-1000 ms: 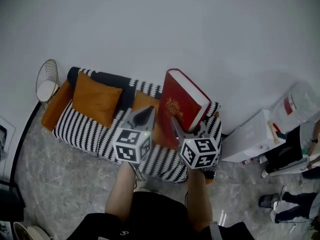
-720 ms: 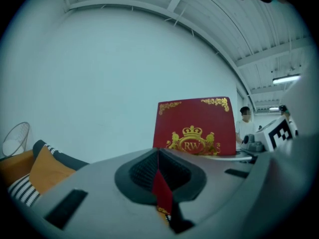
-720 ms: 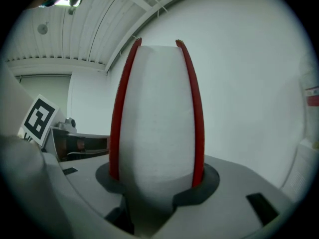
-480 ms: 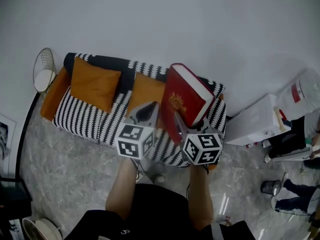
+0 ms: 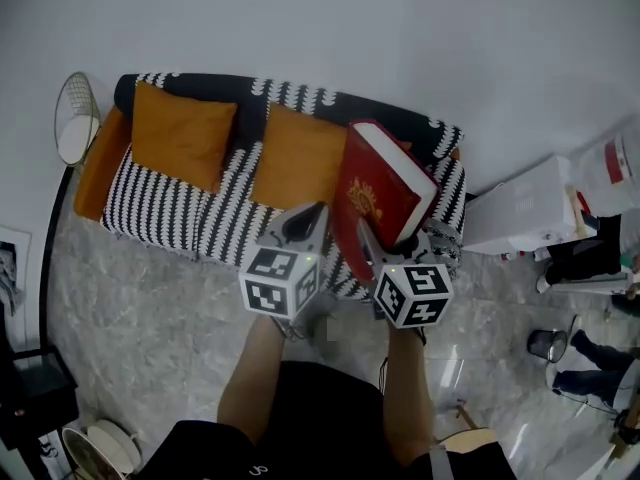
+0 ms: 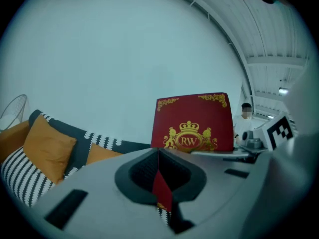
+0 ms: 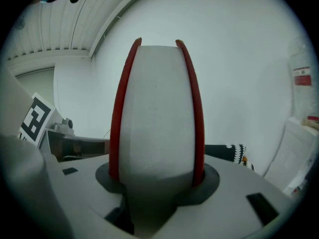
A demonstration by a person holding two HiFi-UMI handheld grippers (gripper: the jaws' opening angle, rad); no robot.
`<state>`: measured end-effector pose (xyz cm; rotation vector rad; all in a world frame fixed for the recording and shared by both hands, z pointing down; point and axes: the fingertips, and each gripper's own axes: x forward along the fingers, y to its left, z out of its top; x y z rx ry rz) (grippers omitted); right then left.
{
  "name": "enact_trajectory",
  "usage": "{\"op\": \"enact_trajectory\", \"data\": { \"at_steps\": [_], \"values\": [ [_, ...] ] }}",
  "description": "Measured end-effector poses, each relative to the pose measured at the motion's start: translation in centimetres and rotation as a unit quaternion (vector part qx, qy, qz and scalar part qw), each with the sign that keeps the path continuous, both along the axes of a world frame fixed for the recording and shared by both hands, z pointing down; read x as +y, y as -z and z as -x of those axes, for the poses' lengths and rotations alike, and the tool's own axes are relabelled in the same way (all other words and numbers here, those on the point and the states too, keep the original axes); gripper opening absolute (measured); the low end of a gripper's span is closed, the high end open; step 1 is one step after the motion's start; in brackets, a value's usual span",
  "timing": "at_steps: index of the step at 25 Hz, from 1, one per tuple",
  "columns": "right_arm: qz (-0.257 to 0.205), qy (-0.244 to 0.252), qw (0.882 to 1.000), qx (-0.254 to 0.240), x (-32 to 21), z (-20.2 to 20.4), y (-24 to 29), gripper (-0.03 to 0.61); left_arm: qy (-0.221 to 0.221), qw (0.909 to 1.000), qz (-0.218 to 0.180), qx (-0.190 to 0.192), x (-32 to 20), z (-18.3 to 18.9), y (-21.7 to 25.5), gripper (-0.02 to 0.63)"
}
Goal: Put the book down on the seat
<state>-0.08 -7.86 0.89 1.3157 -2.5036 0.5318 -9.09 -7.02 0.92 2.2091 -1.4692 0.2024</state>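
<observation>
A thick red book with a gold crest stands tilted above the right end of the striped sofa seat. My right gripper is shut on its lower edge. In the right gripper view the book's white page block fills the space between the jaws, red covers on both sides. My left gripper hovers just left of the book, shut and holding nothing. The left gripper view shows the book's front cover beyond its own closed jaws.
Two orange cushions lean on the sofa back. A wire side table stands at the sofa's left end and a white cabinet at its right. A person stands at the far right on the marble floor.
The head view has shifted, so the sofa sits higher in the frame. Both grippers and the book stay together over the sofa's right end, and the grip is unchanged.
</observation>
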Motion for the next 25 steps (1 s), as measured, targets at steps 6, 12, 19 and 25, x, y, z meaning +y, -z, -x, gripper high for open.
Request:
{"op": "enact_trajectory", "data": {
  "at_steps": [6,12,19,25],
  "values": [
    [0.035,-0.010,0.999,0.006,0.1,-0.3,-4.2,0.230,-0.006,0.9985,0.052,0.014,0.4,-0.6,-4.9,0.014],
    [0.084,-0.012,0.996,0.000,0.5,-0.4,-10.1,0.230,-0.002,0.9937,0.110,0.024,1.2,-0.4,-10.7,0.014],
    [0.129,0.008,0.991,0.031,0.4,-0.7,-17.7,0.230,-0.007,0.9840,0.176,0.029,2.5,-1.2,-17.7,0.014],
    [0.146,0.021,0.988,0.043,-0.8,-0.7,-23.9,0.230,-0.019,0.9812,0.192,0.009,1.9,-1.8,-23.4,0.014]
  ]
}}
